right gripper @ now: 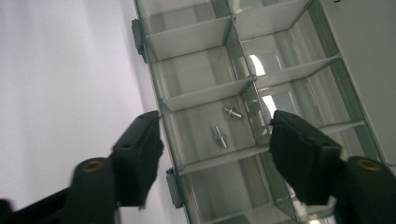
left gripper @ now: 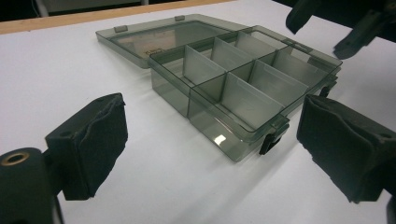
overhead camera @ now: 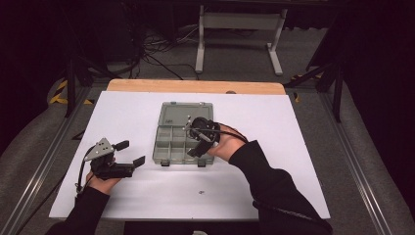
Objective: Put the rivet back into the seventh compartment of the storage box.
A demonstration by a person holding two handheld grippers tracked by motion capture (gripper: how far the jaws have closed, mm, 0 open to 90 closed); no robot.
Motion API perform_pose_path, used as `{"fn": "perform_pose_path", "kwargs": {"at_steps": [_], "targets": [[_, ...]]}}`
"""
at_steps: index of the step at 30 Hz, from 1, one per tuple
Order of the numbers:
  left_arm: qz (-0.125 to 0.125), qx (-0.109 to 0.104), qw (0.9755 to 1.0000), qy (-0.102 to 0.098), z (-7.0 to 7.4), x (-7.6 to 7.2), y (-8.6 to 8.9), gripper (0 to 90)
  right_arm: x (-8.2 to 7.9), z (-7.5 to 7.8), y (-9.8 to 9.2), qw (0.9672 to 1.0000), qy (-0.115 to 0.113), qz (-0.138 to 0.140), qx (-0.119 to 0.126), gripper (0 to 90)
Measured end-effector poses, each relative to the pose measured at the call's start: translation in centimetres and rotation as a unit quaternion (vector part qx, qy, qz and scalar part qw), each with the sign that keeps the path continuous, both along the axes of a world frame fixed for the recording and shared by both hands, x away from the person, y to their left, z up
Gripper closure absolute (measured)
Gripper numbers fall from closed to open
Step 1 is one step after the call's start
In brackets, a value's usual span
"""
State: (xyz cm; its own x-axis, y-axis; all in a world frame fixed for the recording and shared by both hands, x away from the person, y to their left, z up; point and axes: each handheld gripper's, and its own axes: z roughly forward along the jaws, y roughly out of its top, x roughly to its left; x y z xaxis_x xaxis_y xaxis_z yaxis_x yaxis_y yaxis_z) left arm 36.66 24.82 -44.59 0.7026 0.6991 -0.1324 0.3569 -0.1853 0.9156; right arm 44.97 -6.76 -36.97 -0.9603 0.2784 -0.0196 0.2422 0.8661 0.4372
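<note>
Right gripper view: gripper [right gripper: 215, 140] open over box [right gripper: 299, 56], two screws [right gripper: 219, 135] dropped in; left gripper [overhead camera: 131, 152] open, idle at 9 o'clock.

The right tool [overhead camera: 197, 142] is covering part of the translucent grey plastic compartment box [overhead camera: 171, 139] in the high view. In the right gripper view, two small silver metal pins [right gripper: 219, 135] inside that box are staying too small to identify, and the frame edges are cropping the box.
</note>
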Motion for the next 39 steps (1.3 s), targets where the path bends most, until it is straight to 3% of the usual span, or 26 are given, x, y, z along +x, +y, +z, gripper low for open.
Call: {"fn": "perform_pose_path", "kwargs": {"at_steps": [5, 17, 29, 39], "targets": [[0.0, -0.001, 1.0, 0.0, 0.0, 0.0, 0.0, 9.2, -1.0, 0.8, -1.0, 0.9997, -0.02, -0.003, 0.012, 22.9], [0.001, 0.0, 1.0, 0.003, 0.0, -0.1, 0.1, 9.2, -3.3, 2.4, -2.4, 0.9994, -0.032, 0.005, 0.015, 18.9], [0.007, 0.001, 1.0, 0.001, -0.1, -0.4, 0.4, 9.2, -4.9, 1.7, -3.0, 0.9997, -0.019, 0.011, 0.01, 18.2], [0.008, 0.002, 1.0, 0.001, -0.1, -0.4, 0.4, 9.2, -6.4, 0.2, -3.2, 0.9998, 0.001, 0.018, -0.002, 18.4]]}}
